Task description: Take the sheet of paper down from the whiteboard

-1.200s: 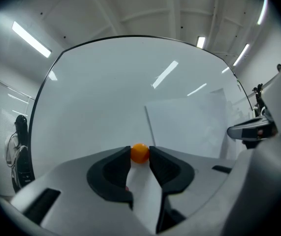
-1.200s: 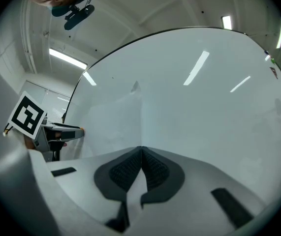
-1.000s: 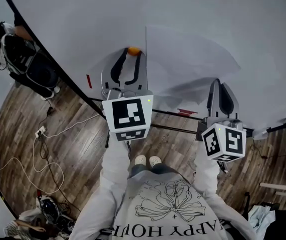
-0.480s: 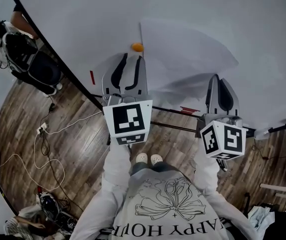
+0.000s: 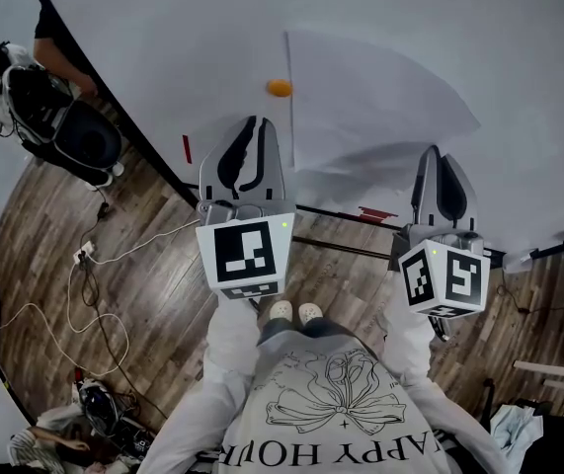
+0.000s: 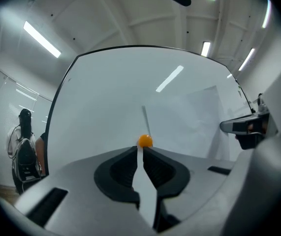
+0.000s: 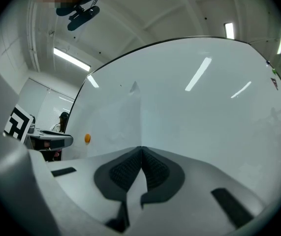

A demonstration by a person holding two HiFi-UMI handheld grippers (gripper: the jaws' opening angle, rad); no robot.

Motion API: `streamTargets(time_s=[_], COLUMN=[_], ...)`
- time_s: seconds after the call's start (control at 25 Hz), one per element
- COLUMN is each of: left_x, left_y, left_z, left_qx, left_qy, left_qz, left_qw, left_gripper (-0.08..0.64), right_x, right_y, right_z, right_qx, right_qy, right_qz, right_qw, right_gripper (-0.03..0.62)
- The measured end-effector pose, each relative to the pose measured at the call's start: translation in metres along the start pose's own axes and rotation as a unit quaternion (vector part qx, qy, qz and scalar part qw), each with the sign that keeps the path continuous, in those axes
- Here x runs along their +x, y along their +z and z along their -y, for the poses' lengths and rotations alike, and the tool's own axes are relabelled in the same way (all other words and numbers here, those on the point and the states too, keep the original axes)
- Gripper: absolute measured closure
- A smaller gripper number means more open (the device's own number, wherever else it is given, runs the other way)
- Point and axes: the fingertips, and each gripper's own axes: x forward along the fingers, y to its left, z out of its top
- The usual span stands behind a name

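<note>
The sheet of paper [image 5: 380, 92] lies against the whiteboard [image 5: 163, 38], its lower part bulging off the board. An orange magnet [image 5: 280, 88] sits on the board just beside the sheet's left edge. My left gripper [image 5: 259, 123] is below the magnet, a short way off it. Its jaws have just been closing and are shut with nothing between them. In the left gripper view the magnet [image 6: 145, 141] shows just beyond the tips of the left gripper [image 6: 141, 149]. My right gripper [image 5: 438, 153] is shut on the sheet's lower edge. The right gripper view shows that gripper [image 7: 141, 149] pinching the paper [image 7: 115, 122].
The whiteboard's black frame [image 5: 123, 146] runs down to a wooden floor with cables [image 5: 84, 294] and bags [image 5: 54, 126] at the left. A person [image 6: 26, 146] with a backpack stands by the board's left end. Red items [image 5: 373, 212] rest on the board's lower rail.
The left gripper's jaws, open around the orange magnet a second ago, have drawn back from it and shut empty. The magnet stays on the board. The right gripper has kept its place.
</note>
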Motion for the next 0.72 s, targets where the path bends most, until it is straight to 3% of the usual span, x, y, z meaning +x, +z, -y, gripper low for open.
streamTargets(time_s=[0.72], left_x=[-0.022], left_y=[0.005], left_z=[0.010], left_qx=[0.003], left_qy=[-0.053], left_qz=[0.008], left_qw=[0.9986], left_gripper=[0.525], right_x=[-0.038], right_y=[0.015], right_z=[-0.015], right_qx=[0.001], right_qy=[-0.042], right_qz=[0.012], right_qw=[0.999], right_gripper=[0.590])
